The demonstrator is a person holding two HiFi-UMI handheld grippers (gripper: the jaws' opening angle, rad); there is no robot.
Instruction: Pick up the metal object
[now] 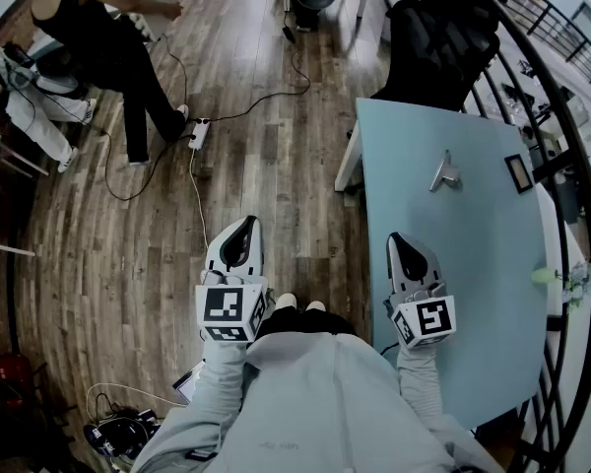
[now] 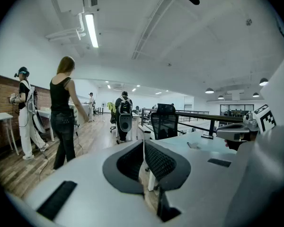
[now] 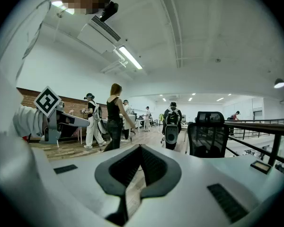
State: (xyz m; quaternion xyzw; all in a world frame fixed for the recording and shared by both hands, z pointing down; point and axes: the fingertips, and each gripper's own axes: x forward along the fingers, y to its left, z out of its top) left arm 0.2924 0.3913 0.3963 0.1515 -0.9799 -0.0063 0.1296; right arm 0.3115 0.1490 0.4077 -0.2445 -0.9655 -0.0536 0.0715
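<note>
The metal object (image 1: 445,172), a small silvery piece with an angled shape, lies by itself on the light blue table (image 1: 492,363). It is toward the far side, well apart from both grippers. The right gripper (image 1: 396,236) hangs over the near left part of the table with its jaws pressed together and nothing between them. The left gripper (image 1: 247,223) is closed and empty as well, and it is out over the wooden floor (image 1: 98,264), left of the table's edge.

The main risk I see is the right gripper going in with its jaws closed. Its nose would then meet the piece and shove it across the smooth top, perhaps toward the small dark frame (image 1: 518,172) that sits just to its right. So the jaws need to part well before the gripper arrives.

The gripper also looks nearly level, while the piece lies low on the surface. Unless it tips down on the way, the pads may pass over the metal or catch only a thin edge. A thin, hard edge could easily slip or twist out of the grip on the lift. Coming down too steeply brings the opposite trouble, with the tips scraping or jamming on the table.

The reach is a long one too, toward the black chair (image 1: 438,47) at the far end. A cable (image 1: 199,200) trails across the floor close to the person's feet, so a step forward could snag it.
</note>
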